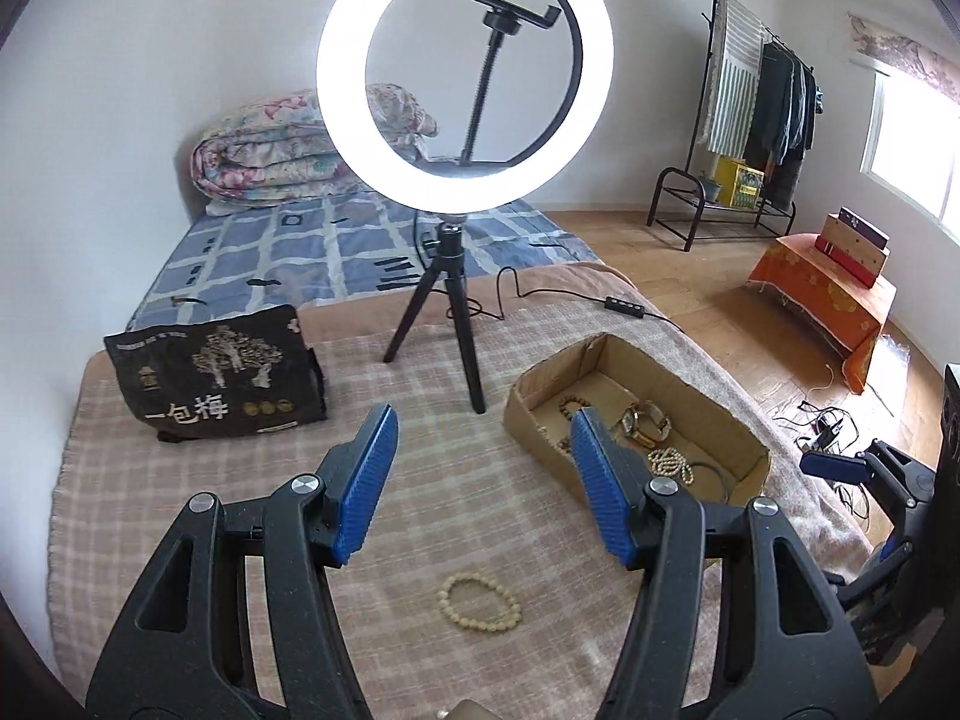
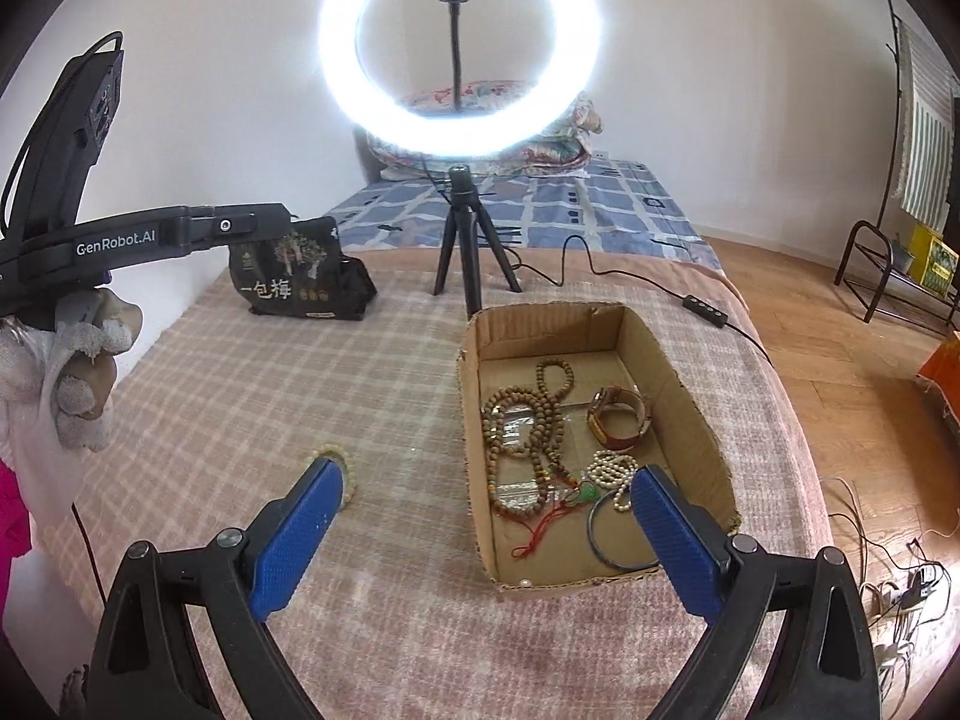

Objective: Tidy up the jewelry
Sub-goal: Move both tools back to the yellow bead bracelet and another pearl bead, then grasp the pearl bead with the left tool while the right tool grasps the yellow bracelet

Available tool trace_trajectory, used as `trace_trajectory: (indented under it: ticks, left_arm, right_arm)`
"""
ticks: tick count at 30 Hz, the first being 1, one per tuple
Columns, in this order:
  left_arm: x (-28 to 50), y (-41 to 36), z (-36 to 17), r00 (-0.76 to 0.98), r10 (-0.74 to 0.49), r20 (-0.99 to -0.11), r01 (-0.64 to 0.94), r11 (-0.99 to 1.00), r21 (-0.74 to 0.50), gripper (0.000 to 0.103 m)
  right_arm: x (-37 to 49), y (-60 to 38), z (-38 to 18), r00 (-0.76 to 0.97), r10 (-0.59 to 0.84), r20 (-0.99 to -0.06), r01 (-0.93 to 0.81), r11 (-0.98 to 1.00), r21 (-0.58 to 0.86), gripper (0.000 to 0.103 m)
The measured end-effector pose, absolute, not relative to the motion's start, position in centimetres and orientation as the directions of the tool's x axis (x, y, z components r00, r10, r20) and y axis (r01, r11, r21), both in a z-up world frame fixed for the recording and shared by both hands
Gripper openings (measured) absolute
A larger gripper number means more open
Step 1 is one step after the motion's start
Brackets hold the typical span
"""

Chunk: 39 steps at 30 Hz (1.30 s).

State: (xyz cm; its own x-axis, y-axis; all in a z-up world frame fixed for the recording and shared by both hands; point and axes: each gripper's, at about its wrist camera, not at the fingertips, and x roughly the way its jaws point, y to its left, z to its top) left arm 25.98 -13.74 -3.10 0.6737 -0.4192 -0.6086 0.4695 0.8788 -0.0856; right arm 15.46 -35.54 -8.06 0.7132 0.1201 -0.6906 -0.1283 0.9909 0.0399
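Nearest to you, the left gripper (image 1: 480, 480) hangs over the plaid-covered tabletop (image 1: 198, 510) with its jaws spread wide and nothing between them. Just below and between its blue pads lies the one piece not yet put away: a pale bead bracelet (image 1: 480, 601), flat on the cloth and touching neither pad. From the right wrist view the same bracelet (image 2: 339, 468) peeks out behind the left blue pad, well apart from the box.

Your right gripper (image 2: 489, 531) is likewise wide open and empty, held over the near end of the cardboard box (image 2: 477, 420).

Box contents, as far as they show: a long brown bead strand (image 2: 528, 420) looped over clear plastic, a leather-strapped watch (image 2: 621, 414), a small heap of white beads (image 2: 612, 471), a dark bangle (image 2: 600, 540) at the near corner, and a green pendant on red cord (image 2: 579, 495) (cord trails toward the near wall). All of these sit inside the walls.

Judgement: task mostly done. One bracelet is left outside the box; your left gripper looks best placed to take it, being almost directly above.

Farther back on the tabletop: a black printed bag (image 1: 219, 375) to the left, and the ring light tripod (image 1: 447, 324) standing beyond the box, its cable running off to the right. Neither holds any jewelry that you can make out from here.
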Motion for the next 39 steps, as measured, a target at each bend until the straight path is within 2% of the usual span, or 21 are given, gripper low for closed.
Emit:
trace_trajectory:
  ticks: [10,13,18,21,24,29,39]
  left_arm:
    - [22.4,-6.2,-6.8,0.648,-0.364,-0.669,0.425,0.902,-0.079,0.062]
    - [21.2,-5.0,-9.0,0.617,-0.356,-0.702,0.424,0.902,-0.085,0.062]
    - [19.4,-4.1,-12.3,0.564,-0.374,-0.736,0.437,0.892,-0.118,0.061]
    - [18.8,-4.2,-14.0,0.525,-0.390,-0.757,0.444,0.884,-0.147,0.048]
    - [18.3,-4.7,-15.5,0.491,-0.405,-0.771,0.457,0.873,-0.167,0.046]
    - [17.5,-5.9,-17.5,0.451,-0.423,-0.786,0.485,0.856,-0.182,0.046]
    - [17.3,-7.7,-20.1,0.430,-0.405,-0.807,0.534,0.835,-0.134,0.045]
  right_arm:
    - [16.3,-31.2,-9.2,0.658,0.188,-0.729,-0.209,0.976,0.064,0.098]
    - [17.0,-30.2,-9.9,0.636,0.200,-0.745,-0.219,0.973,0.074,0.093]
    - [18.4,-28.9,-11.4,0.588,0.229,-0.776,-0.230,0.967,0.111,0.080]
    - [19.1,-27.9,-12.5,0.558,0.234,-0.796,-0.244,0.963,0.113,0.071]
    - [19.9,-27.1,-13.7,0.528,0.235,-0.816,-0.255,0.960,0.111,0.064]
    - [21.2,-26.0,-15.4,0.491,0.237,-0.838,-0.259,0.959,0.120,0.060]
    - [23.6,-25.1,-18.5,0.426,0.246,-0.871,-0.253,0.956,0.146,0.049]
